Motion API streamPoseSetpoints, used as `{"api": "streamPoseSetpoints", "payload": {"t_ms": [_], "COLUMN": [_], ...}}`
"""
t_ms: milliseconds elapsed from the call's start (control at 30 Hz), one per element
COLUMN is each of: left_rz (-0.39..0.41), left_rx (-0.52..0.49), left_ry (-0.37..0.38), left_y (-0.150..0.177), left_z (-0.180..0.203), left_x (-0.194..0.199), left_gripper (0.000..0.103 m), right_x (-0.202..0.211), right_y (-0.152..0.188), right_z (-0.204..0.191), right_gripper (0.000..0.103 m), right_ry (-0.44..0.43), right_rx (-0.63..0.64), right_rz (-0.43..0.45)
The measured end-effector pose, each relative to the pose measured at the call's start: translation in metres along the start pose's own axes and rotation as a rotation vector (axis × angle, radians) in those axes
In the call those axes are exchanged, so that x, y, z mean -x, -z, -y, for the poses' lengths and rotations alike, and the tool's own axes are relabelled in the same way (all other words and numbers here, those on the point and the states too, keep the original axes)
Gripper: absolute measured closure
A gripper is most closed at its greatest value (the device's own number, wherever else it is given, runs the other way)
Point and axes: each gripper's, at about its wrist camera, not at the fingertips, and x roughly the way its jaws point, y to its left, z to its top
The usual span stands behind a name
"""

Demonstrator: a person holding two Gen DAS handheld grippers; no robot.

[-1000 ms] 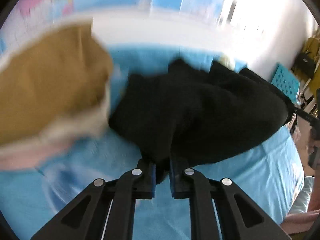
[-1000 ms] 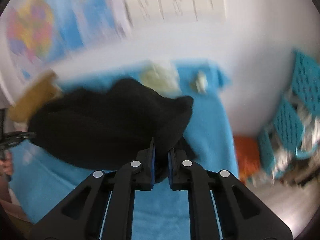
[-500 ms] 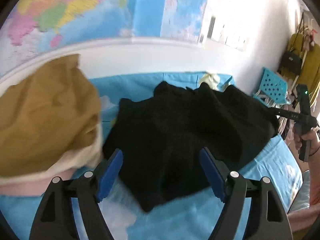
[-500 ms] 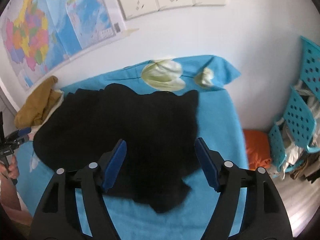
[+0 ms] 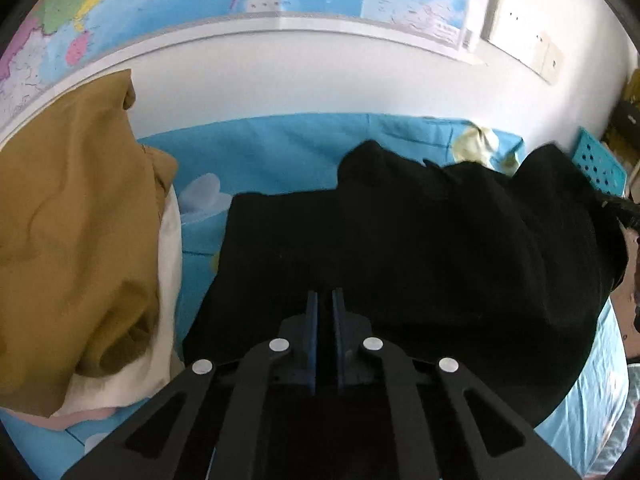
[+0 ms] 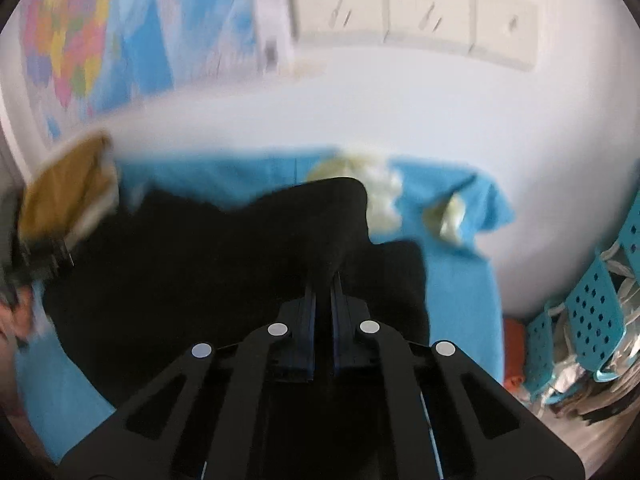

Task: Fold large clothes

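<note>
A large black garment (image 5: 420, 240) lies spread on the blue bed sheet (image 5: 280, 148). My left gripper (image 5: 325, 294) is closing its jaws on the garment's near edge, with black cloth pinched between the blue pads. In the right wrist view the same black garment (image 6: 200, 260) bunches up around my right gripper (image 6: 323, 280), whose jaws are closing on a raised fold of it. The picture there is blurred. The right gripper's black tip shows at the garment's far right side (image 5: 616, 204).
A brown garment on pale cloths (image 5: 72, 220) is heaped at the left of the bed. A yellowish cloth (image 6: 360, 184) lies by the wall. Blue perforated crates (image 6: 592, 312) stand to the right. Maps and wall sockets (image 6: 420, 8) are behind.
Both grippers, shut on the garment a second ago, opened wide over it as it lay flat, then closed on its near edge again. The cloth now rises around the right jaws.
</note>
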Motion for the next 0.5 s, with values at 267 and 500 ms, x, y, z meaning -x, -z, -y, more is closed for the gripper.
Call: {"api": "streamPoseSetpoints", "payload": {"t_ms": [267,500], "left_rz": [0.050,0.067], "left_rx": [-0.002,-0.049], "left_ry": [0.057,0.096], "left_y": [-0.003,0.002], "left_z": [0.009,0.018], "left_x": [0.018,0.028], "left_gripper": [0.057,0.034], "right_x": [-0.041,0.012], "right_y": [0.016,0.025], "right_z": [0.019,0.028], "right_gripper": [0.076,0.038], "right_ry": [0.010,-0.005], "right_rx": [-0.055,-0.084], "right_rz": [-0.143,-0.051]}}
